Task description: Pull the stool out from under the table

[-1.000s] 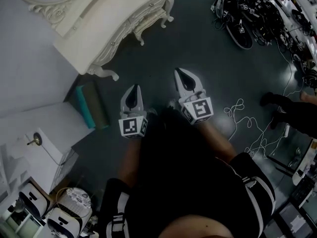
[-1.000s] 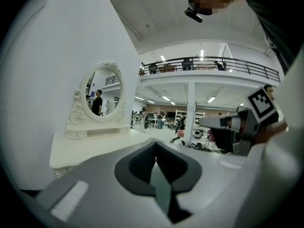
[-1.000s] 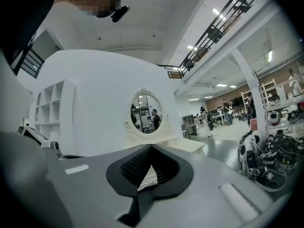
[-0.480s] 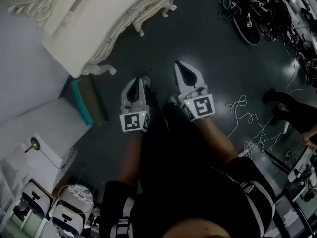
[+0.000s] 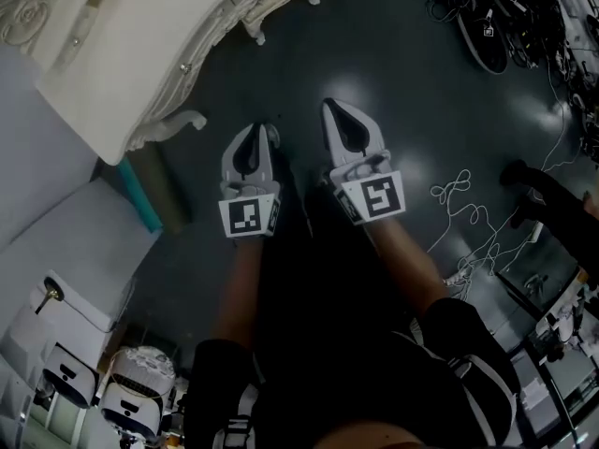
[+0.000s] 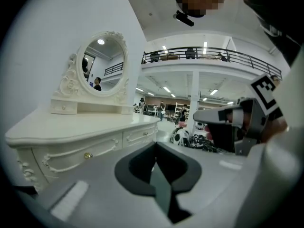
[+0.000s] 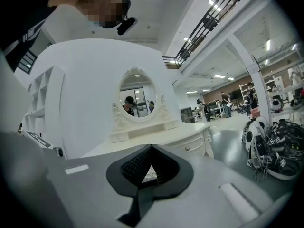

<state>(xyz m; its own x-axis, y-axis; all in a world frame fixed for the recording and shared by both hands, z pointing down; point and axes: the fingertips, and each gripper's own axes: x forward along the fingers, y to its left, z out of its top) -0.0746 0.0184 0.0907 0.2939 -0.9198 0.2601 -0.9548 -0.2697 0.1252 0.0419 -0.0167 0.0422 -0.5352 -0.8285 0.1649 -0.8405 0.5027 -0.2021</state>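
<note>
Looking down from my head, I get the floor plan: the white dressing table (image 5: 140, 54) runs across the upper left corner, my left tongs (image 5: 255, 131) and right tongs (image 5: 332, 110) are side by side over the dark floor (image 5: 393, 54), just short of the table's curled foot (image 5: 178, 124). Loose white cable (image 5: 459, 204) lies to my right and a heap of black gear (image 5: 505, 17) fills the far right corner. That view shows only the tabletop from above.

The left gripper view gives the table's front (image 6: 80, 141), its drawers with small knobs, and the oval mirror (image 6: 100, 63) on top; it also catches my right tongs (image 6: 228, 127) beside it. The right gripper view has the same mirror (image 7: 138, 96) and table (image 7: 190, 134) farther off, with the gear heap (image 7: 275, 146) on the right.

I cannot find the stool in any view. From above the tabletop covers the space under it, and in both gripper views the grey tong bodies block the lower part of the table.

My left tongs (image 6: 156, 148) are closed, jaws together on nothing. My right tongs (image 7: 151, 151) are the same, tips meeting, empty and clear of the table.
</note>
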